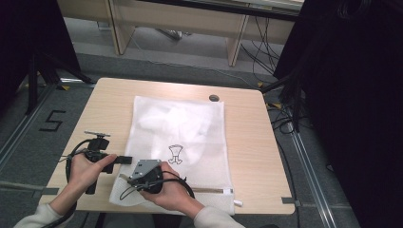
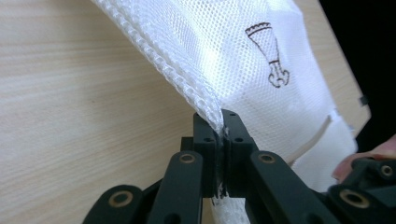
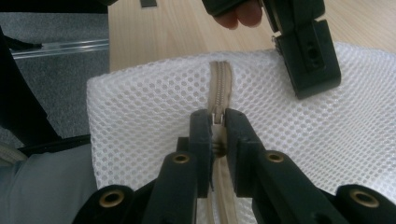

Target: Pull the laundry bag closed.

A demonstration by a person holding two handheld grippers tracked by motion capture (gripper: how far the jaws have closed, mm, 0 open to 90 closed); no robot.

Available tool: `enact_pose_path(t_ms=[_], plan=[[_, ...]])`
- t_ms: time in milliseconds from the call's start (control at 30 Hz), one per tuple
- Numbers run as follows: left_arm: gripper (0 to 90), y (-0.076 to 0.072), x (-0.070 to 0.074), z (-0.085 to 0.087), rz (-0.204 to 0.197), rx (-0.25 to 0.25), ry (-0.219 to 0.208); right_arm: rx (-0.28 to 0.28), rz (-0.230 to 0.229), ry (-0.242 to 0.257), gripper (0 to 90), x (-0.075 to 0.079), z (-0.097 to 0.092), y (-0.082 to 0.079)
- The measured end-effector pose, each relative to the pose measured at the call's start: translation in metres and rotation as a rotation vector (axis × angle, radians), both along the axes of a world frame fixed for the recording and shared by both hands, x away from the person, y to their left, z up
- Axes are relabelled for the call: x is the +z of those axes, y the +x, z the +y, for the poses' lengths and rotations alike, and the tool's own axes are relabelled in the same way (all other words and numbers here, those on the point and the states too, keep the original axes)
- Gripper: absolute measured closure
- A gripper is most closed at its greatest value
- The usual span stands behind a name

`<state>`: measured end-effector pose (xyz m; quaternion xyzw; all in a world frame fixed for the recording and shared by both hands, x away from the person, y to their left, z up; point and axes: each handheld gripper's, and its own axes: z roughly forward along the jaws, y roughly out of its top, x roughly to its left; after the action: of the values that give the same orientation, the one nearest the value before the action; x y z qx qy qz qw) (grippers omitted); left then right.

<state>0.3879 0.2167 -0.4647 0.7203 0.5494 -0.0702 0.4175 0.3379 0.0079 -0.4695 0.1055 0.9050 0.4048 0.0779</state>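
A white mesh bag (image 1: 180,123) with a small dark printed figure (image 1: 176,154) lies flat on the wooden table (image 1: 252,142). Its beige zipper (image 3: 219,79) runs along the near edge. My left gripper (image 1: 126,160) is shut on the bag's left edge, and the left gripper view shows the mesh (image 2: 243,60) lifted and pinched between its jaws (image 2: 223,122). My right gripper (image 1: 127,180) is shut on the zipper pull near the bag's near left corner; in the right gripper view (image 3: 217,119) the jaws clamp it. The left gripper (image 3: 308,56) hovers just beyond.
A small dark round object (image 1: 214,98) sits at the table's far edge, just past the bag. The zipper's white end tab (image 1: 237,203) lies near the front right. A floor mark "5" (image 1: 52,121) is at the left; cables and dark drapes (image 1: 342,95) stand at the right.
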Motion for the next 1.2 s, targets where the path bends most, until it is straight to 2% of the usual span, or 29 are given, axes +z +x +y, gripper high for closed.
enact_pose_path(t_ms=[67,200,233,267,300,333,367,433,467,567,600,633,667,733,767,833,867,900,933,967,1200], plan=[[85.5,0.000,0.000,-0.001,-0.006,0.003,0.012,-0.007,0.009,-0.002,82.7,0.000,0.001,-0.001],[86.3,0.000,0.001,0.000,-0.003,0.008,0.031,0.000,-0.015,0.004,82.7,0.002,0.006,0.001],[86.3,0.001,0.003,0.001,-0.012,0.016,0.043,-0.011,0.005,0.004,82.7,0.003,0.007,0.000],[86.4,0.001,0.003,0.001,-0.012,0.016,0.043,-0.011,0.005,0.004,82.7,0.003,0.007,0.000],[86.4,0.001,0.005,0.002,-0.015,0.012,0.044,0.002,-0.016,-0.001,82.7,0.003,0.010,0.001],[86.4,0.001,0.005,0.002,-0.023,0.018,0.044,-0.012,0.000,-0.003,82.7,0.003,0.011,-0.001],[86.4,0.000,0.006,0.002,-0.022,0.017,0.035,0.003,-0.017,-0.002,82.7,0.002,0.012,0.001],[86.3,0.000,0.007,0.002,-0.024,0.020,0.033,-0.006,-0.003,-0.003,82.7,0.001,0.013,0.000],[86.3,0.000,0.007,0.002,-0.037,0.036,0.026,0.002,-0.014,0.003,82.7,0.000,0.014,0.002],[86.4,0.001,0.009,0.005,-0.023,0.027,0.009,-0.010,-0.006,0.002,82.7,-0.001,0.014,0.002],[86.4,0.001,0.010,0.005,-0.030,0.033,0.008,-0.022,0.013,0.004,82.7,-0.001,0.014,0.001],[86.5,0.000,0.012,0.005,-0.033,0.035,0.008,-0.026,0.011,0.002,82.7,-0.002,0.014,0.001],[86.5,0.001,0.013,0.006,-0.032,0.025,-0.004,-0.006,-0.006,0.008,82.7,-0.003,0.015,0.003],[86.6,0.000,0.016,0.006,-0.041,0.035,-0.008,-0.023,0.008,0.009,82.7,-0.003,0.015,0.002],[86.6,0.000,0.016,0.006,-0.041,0.035,-0.023,-0.012,-0.009,0.011,82.7,-0.002,0.015,0.004],[86.7,0.001,0.018,0.008,-0.034,0.037,-0.048,-0.019,-0.011,0.012,82.7,0.000,0.015,0.004],[86.7,0.001,0.018,0.008,-0.033,0.040,-0.058,-0.034,0.005,0.013,82.7,0.000,0.014,0.002],[86.7,0.001,0.018,0.008,-0.033,0.040,-0.058,-0.034,0.005,0.013,82.7,0.000,0.014,0.002],[86.7,0.001,0.019,0.009,-0.029,0.040,-0.063,-0.021,-0.019,0.011,82.7,-0.002,0.014,0.005],[86.7,0.001,0.019,0.010,-0.024,0.036,-0.079,-0.026,-0.014,0.010,82.7,-0.002,0.013,0.006],[86.8,0.001,0.021,0.012,-0.016,0.050,-0.103,-0.044,-0.009,-0.002,82.7,-0.006,0.011,0.008]])
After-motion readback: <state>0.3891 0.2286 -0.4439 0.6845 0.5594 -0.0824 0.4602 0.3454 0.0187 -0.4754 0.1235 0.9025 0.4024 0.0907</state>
